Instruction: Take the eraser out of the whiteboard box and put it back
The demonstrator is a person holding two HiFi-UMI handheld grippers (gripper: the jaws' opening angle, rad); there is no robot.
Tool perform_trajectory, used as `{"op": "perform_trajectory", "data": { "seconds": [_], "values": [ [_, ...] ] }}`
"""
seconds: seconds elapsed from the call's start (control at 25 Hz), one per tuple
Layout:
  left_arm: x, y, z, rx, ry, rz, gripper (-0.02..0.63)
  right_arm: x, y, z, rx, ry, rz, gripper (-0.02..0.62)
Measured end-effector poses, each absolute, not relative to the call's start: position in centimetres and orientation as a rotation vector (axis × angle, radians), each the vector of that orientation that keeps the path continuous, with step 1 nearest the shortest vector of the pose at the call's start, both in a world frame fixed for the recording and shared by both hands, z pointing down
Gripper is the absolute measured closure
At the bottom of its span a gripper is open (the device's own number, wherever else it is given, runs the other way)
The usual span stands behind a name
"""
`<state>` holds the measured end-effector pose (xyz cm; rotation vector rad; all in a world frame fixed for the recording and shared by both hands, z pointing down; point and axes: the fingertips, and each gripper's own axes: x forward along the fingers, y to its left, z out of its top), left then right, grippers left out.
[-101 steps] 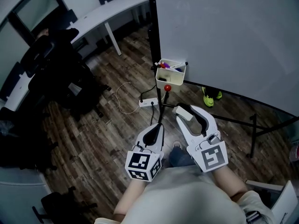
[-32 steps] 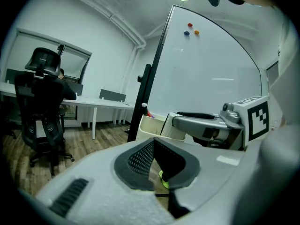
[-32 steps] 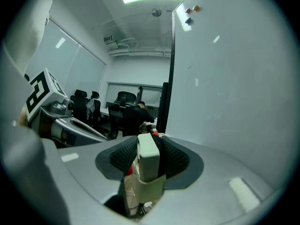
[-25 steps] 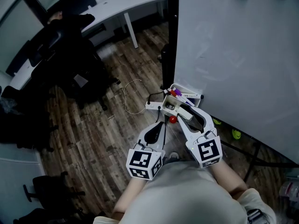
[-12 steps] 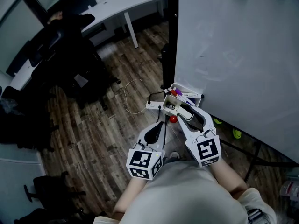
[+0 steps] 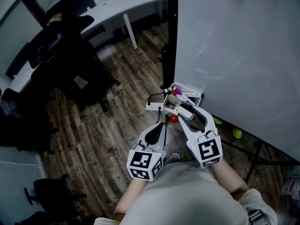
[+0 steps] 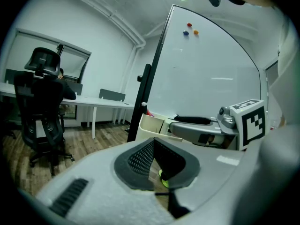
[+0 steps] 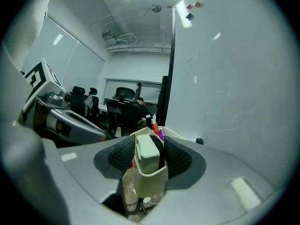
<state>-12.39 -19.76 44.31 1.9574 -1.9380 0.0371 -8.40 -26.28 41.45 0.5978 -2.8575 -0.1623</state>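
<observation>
The white eraser (image 8: 147,153) with its dark felt side stands upright in the near end of the cream whiteboard box (image 8: 152,181). My right gripper (image 8: 149,157) straddles it. Its jaws are opening and a thin gap shows beside the left pad. From the head view the right gripper (image 6: 181,108) reaches into the box (image 6: 193,95), which hangs at the whiteboard's (image 6: 234,55) lower left corner. My left gripper (image 6: 161,125) hangs below and left of the box, shut and empty. In the left gripper view its tips (image 7: 153,142) meet.
Coloured markers (image 6: 177,93) fill the far end of the box. A red knob (image 6: 174,119) sits on the stand just under it. A power strip (image 6: 153,106) and cable lie on the wood floor. A black office chair (image 6: 70,46) and a white desk (image 6: 126,6) stand to the left.
Since four seconds ago my right gripper has come up to the box with the eraser between its jaws. Over the last second neither hand has visibly moved.
</observation>
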Motion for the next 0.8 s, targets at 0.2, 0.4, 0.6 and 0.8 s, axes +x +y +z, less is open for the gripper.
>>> {"op": "perform_trajectory", "data": {
  "seconds": [0.2,0.4,0.6,0.8],
  "values": [
    [-12.3,-19.3,44.2,1.970,-1.929,0.037,0.604,-8.0,-25.9,40.7,0.637,-2.875,-0.186,0.394],
    [-12.1,-18.7,44.1,1.986,-1.914,0.040,0.604,-7.7,-25.2,39.4,0.673,-2.903,-0.221,0.400],
    [-11.8,-18.2,43.8,2.013,-1.894,0.046,0.605,-7.4,-24.2,38.9,0.708,-2.906,-0.225,0.402],
    [-11.5,-17.3,43.3,2.041,-1.873,0.047,0.604,-6.8,-22.8,38.1,0.739,-2.906,-0.225,0.404]
  ]
}}
